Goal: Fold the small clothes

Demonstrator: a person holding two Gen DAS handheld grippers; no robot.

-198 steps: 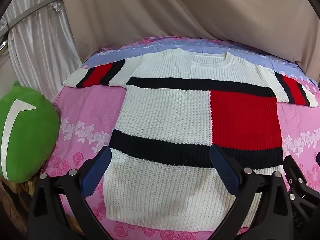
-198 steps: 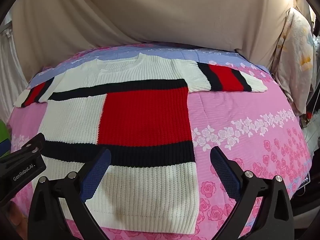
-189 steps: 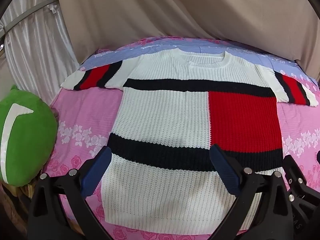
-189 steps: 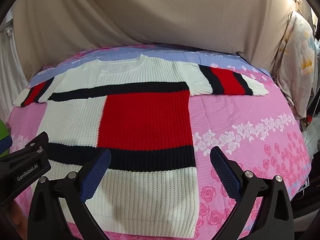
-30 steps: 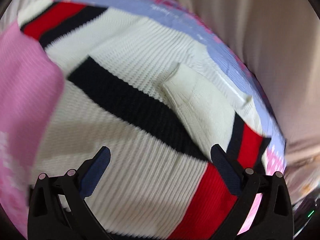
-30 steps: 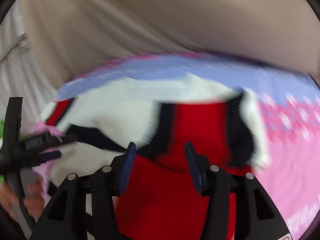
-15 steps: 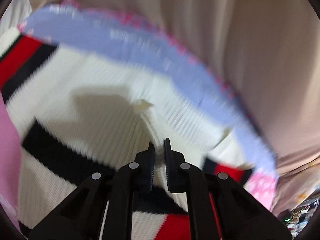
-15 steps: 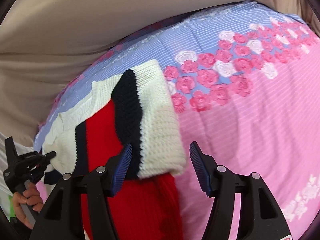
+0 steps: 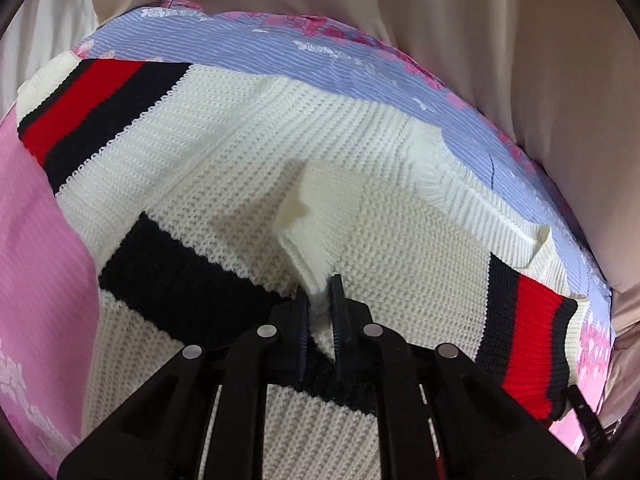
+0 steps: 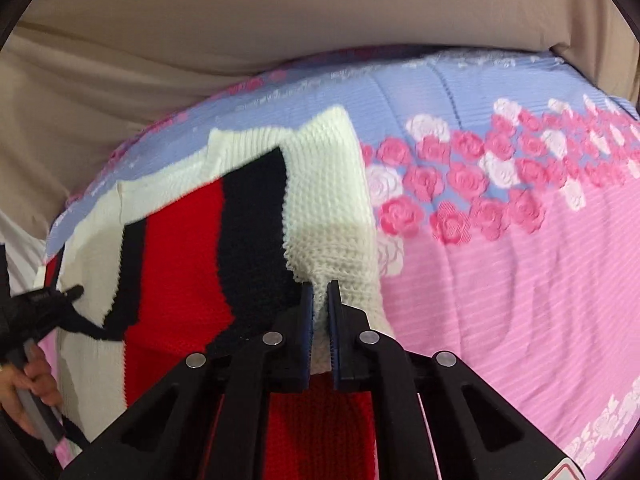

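A white knit sweater with black bands and red blocks lies on the bed. Its right side is folded over the body, the striped sleeve lying inward. My left gripper is shut on a white fold of the sweater near the collar. My right gripper is shut on the white edge of the folded part, beside its black and red stripes. The left gripper and the hand holding it show at the left edge of the right wrist view.
The bed cover is pink with roses, with a lilac striped band at the far edge. A beige curtain hangs behind the bed. The pink cover lies bare to the right of the sweater.
Half a second ago my right gripper stood open around the folded sleeve edge; now it is shut on it. My left gripper stays shut on the white fold, and its view has steadied.
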